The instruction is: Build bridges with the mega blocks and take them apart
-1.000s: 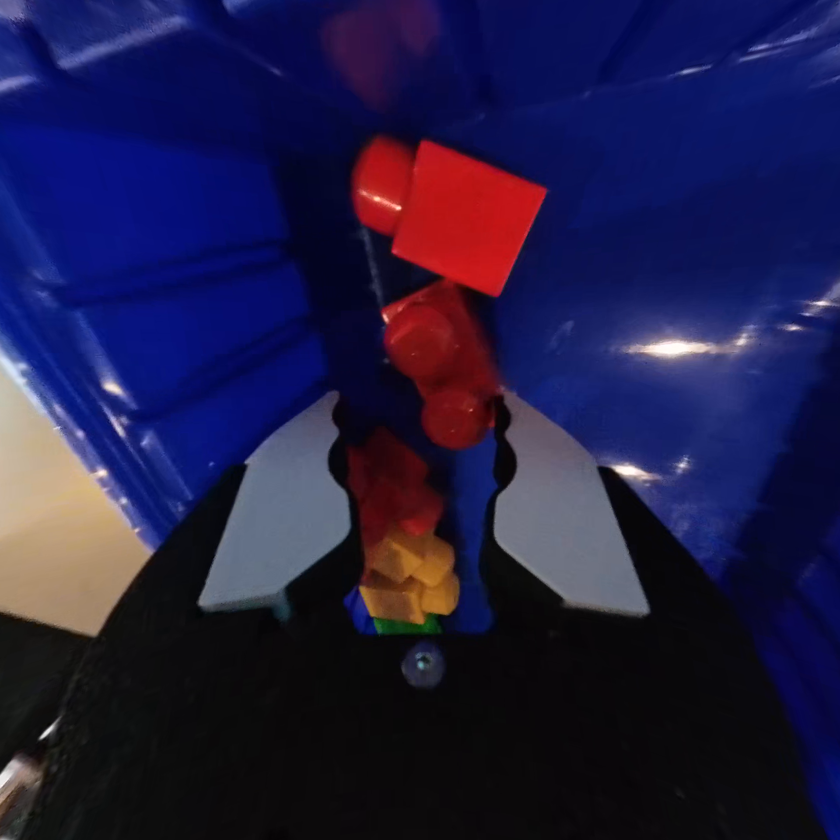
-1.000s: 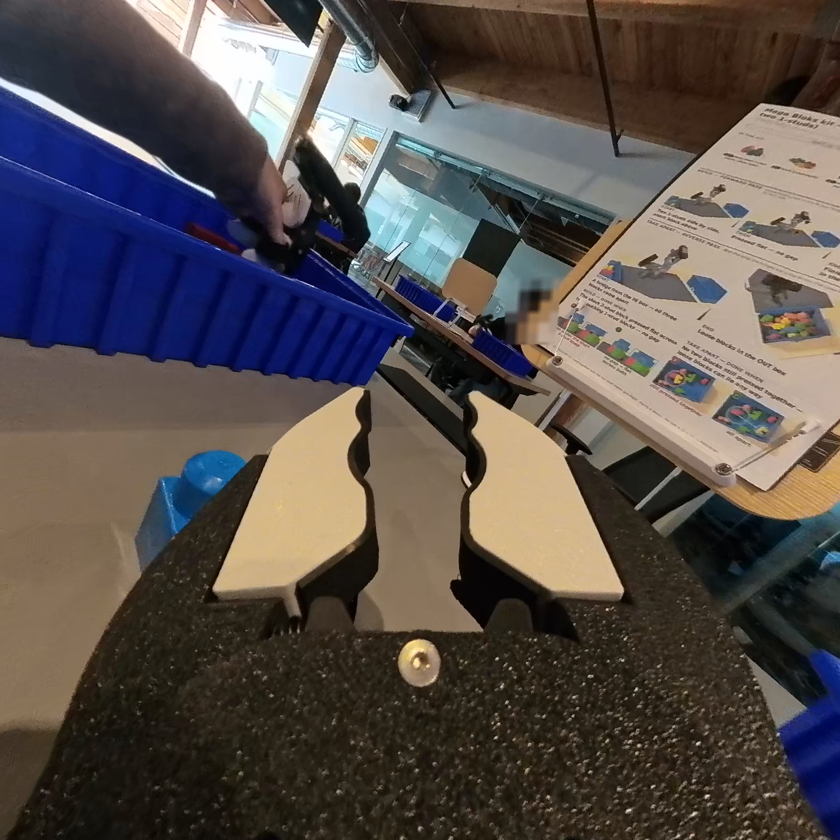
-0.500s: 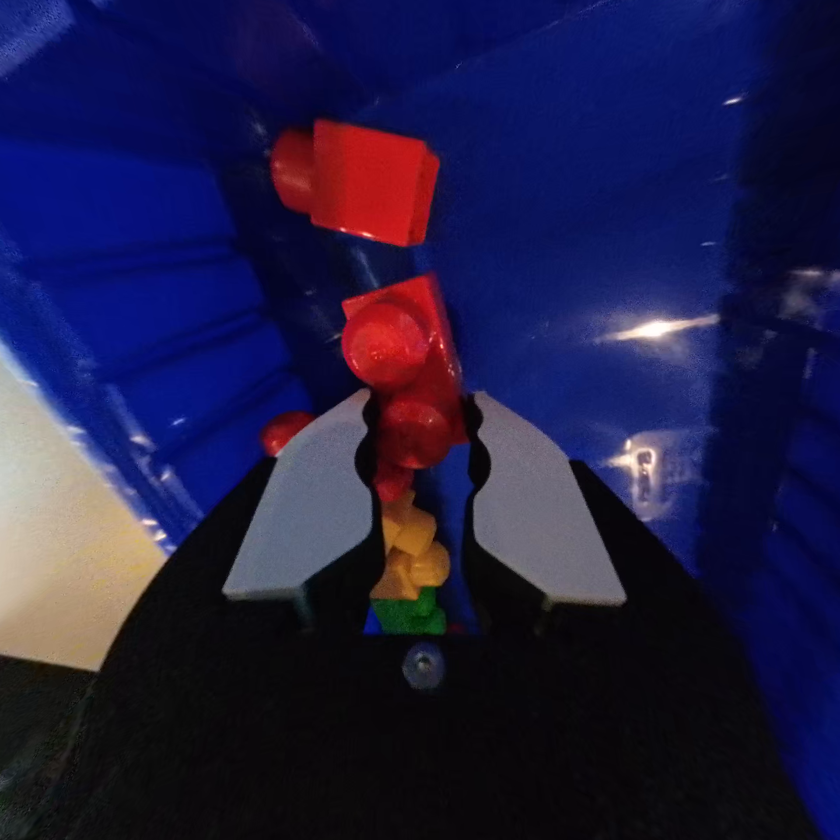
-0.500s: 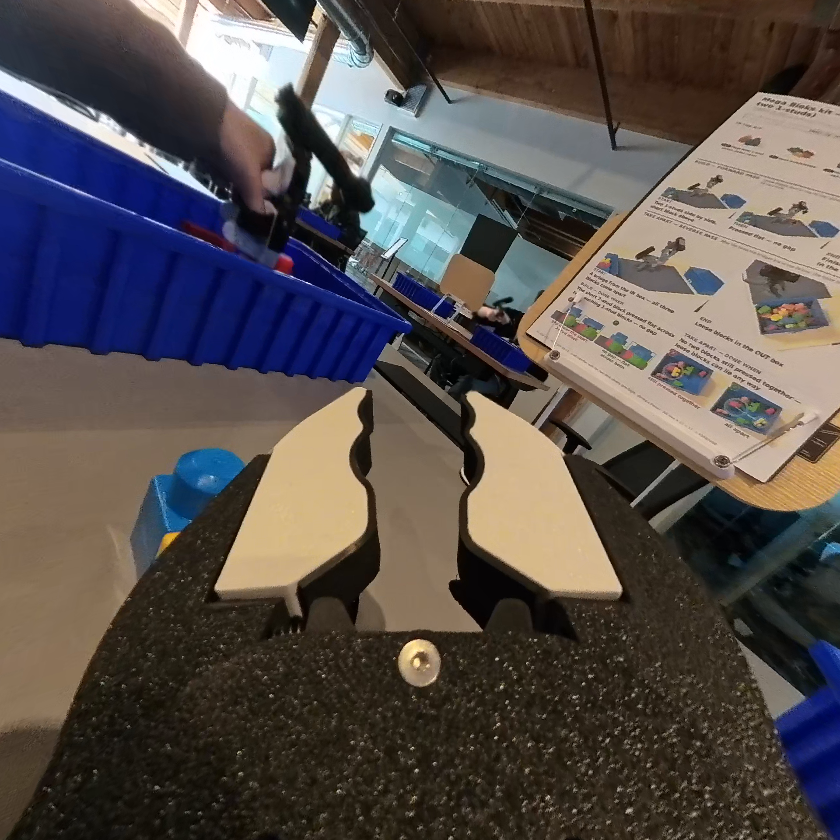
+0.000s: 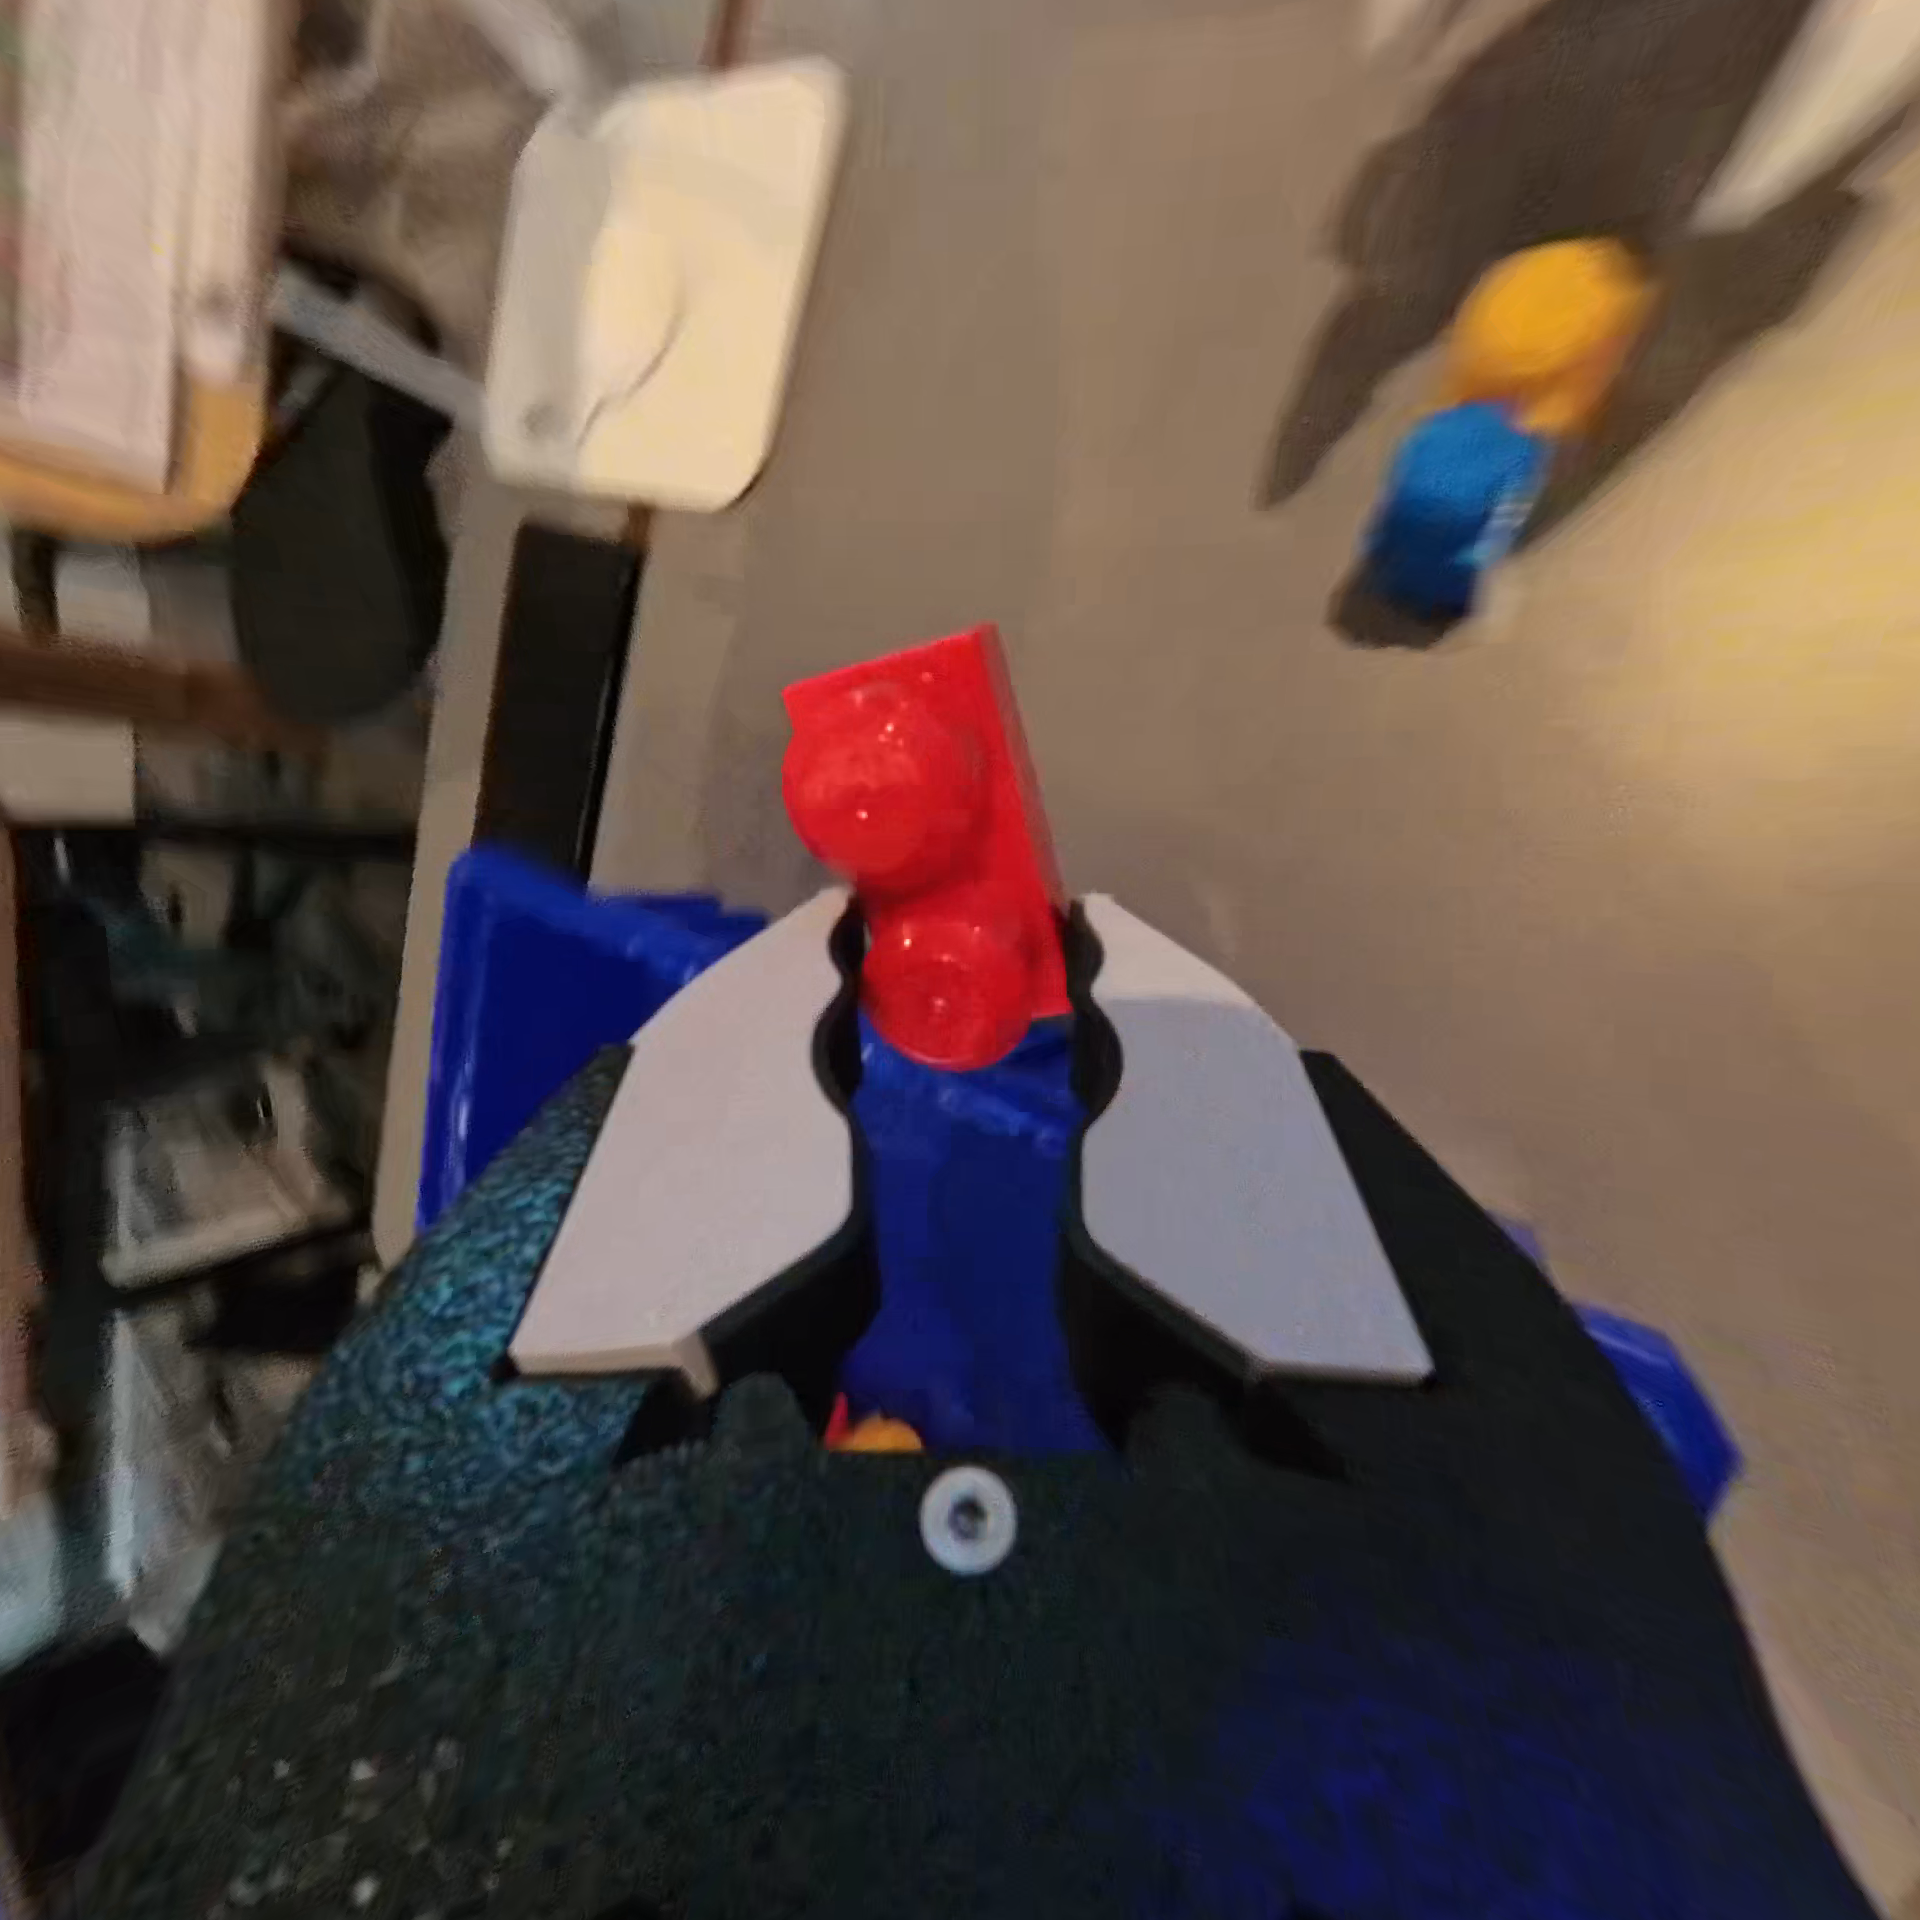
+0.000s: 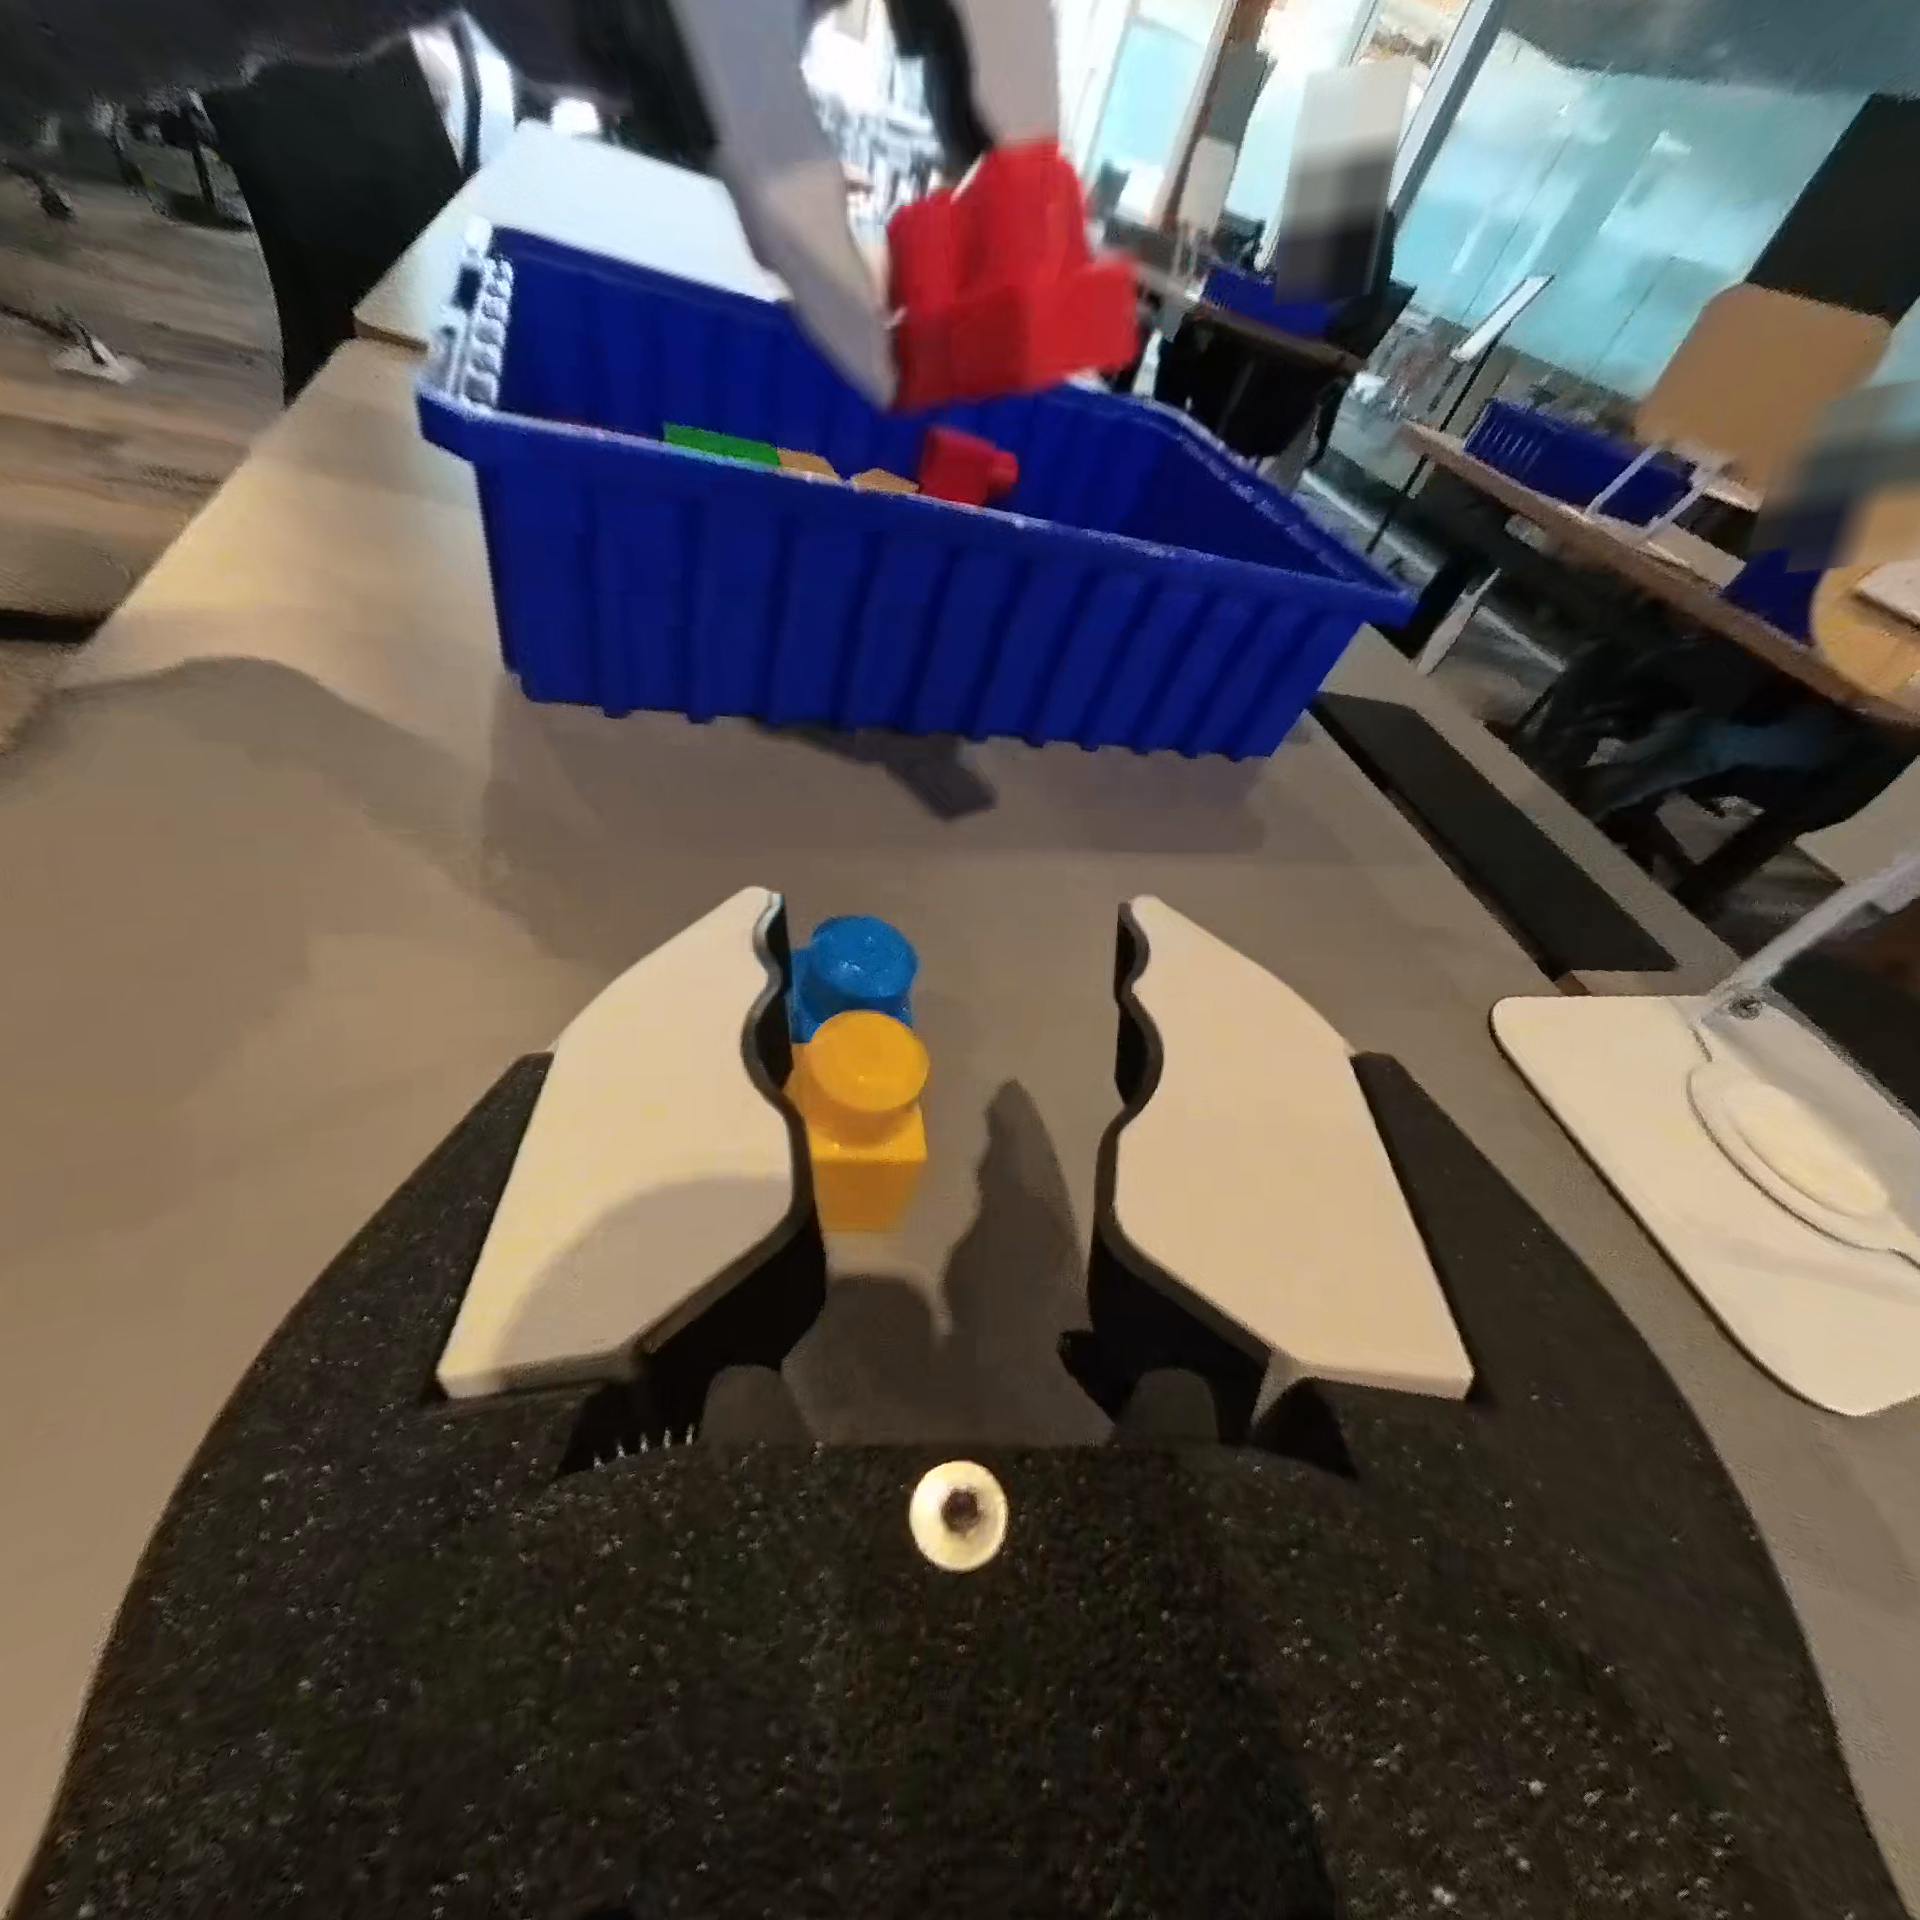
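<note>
My left gripper [image 5: 956, 914] is shut on a long red block [image 5: 925, 831] with round studs and holds it in the air above the blue bin [image 5: 540, 997]. The same red block [image 6: 997, 281] shows in the right wrist view, held over the bin [image 6: 883, 613]. My right gripper [image 6: 945, 914] is open just above the table. A yellow one-stud block [image 6: 862, 1132] and a blue one-stud block [image 6: 852, 971] stand side by side between its fingers, close to the left finger [image 6: 644, 1132]. These two blocks also show far off in the left wrist view, the yellow [image 5: 1548, 332] and the blue [image 5: 1444, 520].
The blue bin holds loose green [image 6: 717, 442], orange and red [image 6: 966, 462] blocks. A white stand base [image 6: 1704, 1153] lies on the grey table [image 6: 312, 935] at the right. Other tables with blue bins stand behind. The gap from one gripper's tips to the other's is roughly 15 cm.
My left gripper has closed on the red block and lifted it out of the bin. My right gripper has tilted down, opened wider and moved over the blue and yellow blocks.
</note>
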`<state>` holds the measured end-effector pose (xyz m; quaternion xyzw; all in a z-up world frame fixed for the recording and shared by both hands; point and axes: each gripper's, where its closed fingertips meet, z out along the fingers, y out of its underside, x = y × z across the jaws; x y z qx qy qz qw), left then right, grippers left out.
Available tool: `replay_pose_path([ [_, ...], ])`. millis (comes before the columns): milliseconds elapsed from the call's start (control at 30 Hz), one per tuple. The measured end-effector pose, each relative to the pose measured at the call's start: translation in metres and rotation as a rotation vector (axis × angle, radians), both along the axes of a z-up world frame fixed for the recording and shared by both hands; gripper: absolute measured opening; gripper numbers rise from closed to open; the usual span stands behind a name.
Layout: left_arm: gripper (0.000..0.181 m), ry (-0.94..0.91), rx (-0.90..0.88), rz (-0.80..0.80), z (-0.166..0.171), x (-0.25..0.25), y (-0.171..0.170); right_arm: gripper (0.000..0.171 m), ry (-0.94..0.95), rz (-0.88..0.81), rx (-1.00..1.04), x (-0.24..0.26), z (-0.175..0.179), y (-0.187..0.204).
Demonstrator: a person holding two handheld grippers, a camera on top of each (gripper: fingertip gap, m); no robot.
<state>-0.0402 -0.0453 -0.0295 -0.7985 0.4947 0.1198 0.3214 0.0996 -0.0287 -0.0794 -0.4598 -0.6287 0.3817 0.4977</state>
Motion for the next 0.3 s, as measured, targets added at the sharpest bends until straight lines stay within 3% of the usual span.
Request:
replay_pose_path([
  [133,0.037,0.085,-0.099,-0.335,-0.024,0.064,-0.022,0.060,0.075,0.007,-0.032,0.011,0.017,0.003],
  [300,0.036,0.000,-0.294,-0.426,-0.042,0.103,-0.011,0.060,0.178,0.005,-0.069,0.023,0.036,0.008],
])
